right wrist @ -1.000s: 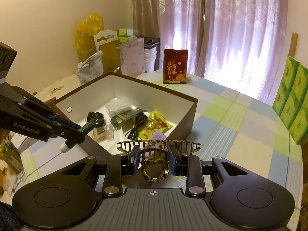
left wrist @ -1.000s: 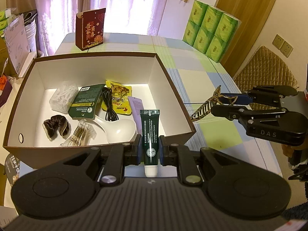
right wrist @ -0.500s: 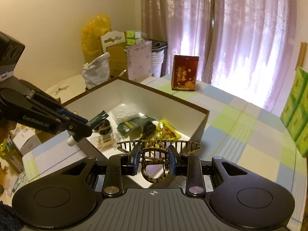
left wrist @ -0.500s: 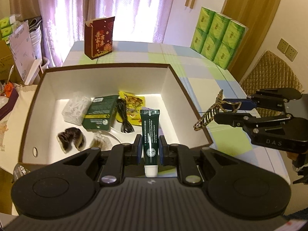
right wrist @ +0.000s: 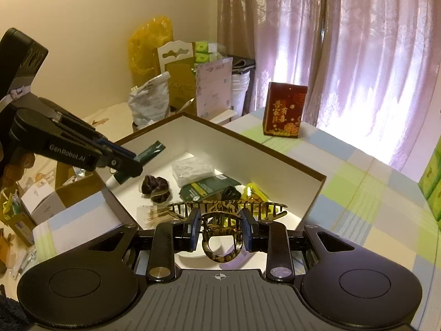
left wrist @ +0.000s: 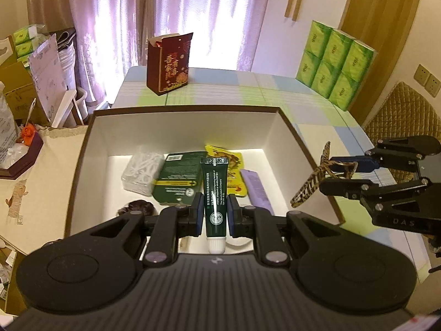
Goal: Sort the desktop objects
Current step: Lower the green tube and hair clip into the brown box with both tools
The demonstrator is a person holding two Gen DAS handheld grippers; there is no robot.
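The left gripper (left wrist: pixel 215 215) is clamped on one dark green squeeze tube (left wrist: pixel 215 193). The tube's long axis runs along the fingers, its white cap toward the camera and its crimped end pointing away, and it hangs over the near part of the brown-rimmed, white-lined cardboard box (left wrist: pixel 179 127). The right gripper (right wrist: pixel 220 229) is closed on one tortoiseshell claw hair clip (right wrist: pixel 223 215). The clip's toothed bar lies crosswise to the fingers, its looped handle nearest the camera, and it sits above the box's near right rim.

Inside the box, from the near side outward, lie one dark brown scrunchie (right wrist: pixel 155 188), one small clear packet of brown sticks (right wrist: pixel 150 213), one lilac flat packet (left wrist: pixel 256 190), one dark green flat box with a yellow band (left wrist: pixel 176 179), one coiled black cable (right wrist: pixel 230 193), one clear crinkled plastic pack (left wrist: pixel 142 172) and one yellow snack pouch (left wrist: pixel 230 162).

The box stands on a table under a pastel checked cloth of green, blue and cream (left wrist: pixel 275 93). Farther back on it one dark red gift carton with gold print (left wrist: pixel 168 63) stands upright with its top flap open, and a block of green tissue packs (left wrist: pixel 333 63), six faces showing, sits at the far right. Beyond are pale purple curtains (left wrist: pixel 179 13) over a bright window, and boxes and bags stand heaped against the cream wall on the left.
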